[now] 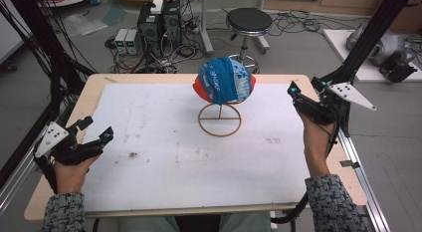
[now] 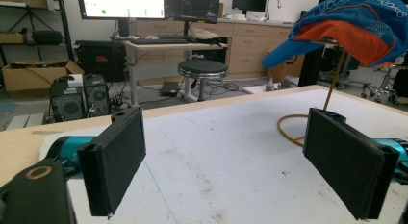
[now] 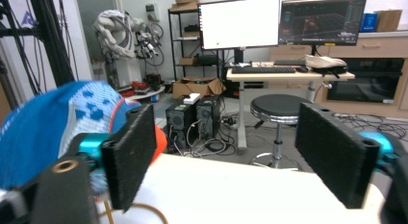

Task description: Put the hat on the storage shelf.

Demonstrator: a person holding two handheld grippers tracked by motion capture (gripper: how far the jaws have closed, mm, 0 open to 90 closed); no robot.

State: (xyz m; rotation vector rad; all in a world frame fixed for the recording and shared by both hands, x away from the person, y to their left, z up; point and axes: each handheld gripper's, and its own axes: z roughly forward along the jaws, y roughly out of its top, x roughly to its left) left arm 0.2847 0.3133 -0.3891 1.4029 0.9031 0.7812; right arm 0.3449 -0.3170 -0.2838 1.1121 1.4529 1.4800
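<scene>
Toward the far middle of the desk (image 1: 149,142), a blue and orange cap (image 1: 224,81) sits on top of a thin wire stand (image 1: 219,120), whose ring base rests flat on the white mat. From the left gripper view, the cap's brim juts out to the left and its orange underside shows above the stand's stem. The right gripper (image 1: 304,91) is held up at the desk's right edge, near the cap but not touching it; its fingers (image 3: 337,156) are spread wide with nothing between them, and the cap bulges just behind the left one. The left gripper (image 1: 97,128) is down at the near left corner, well apart from the cap, its fingers (image 2: 115,161) also wide apart and empty. Beyond the desk stand a black round stool (image 1: 249,20) and a pair of computer towers (image 1: 160,20) among loose cables on the floor.
</scene>
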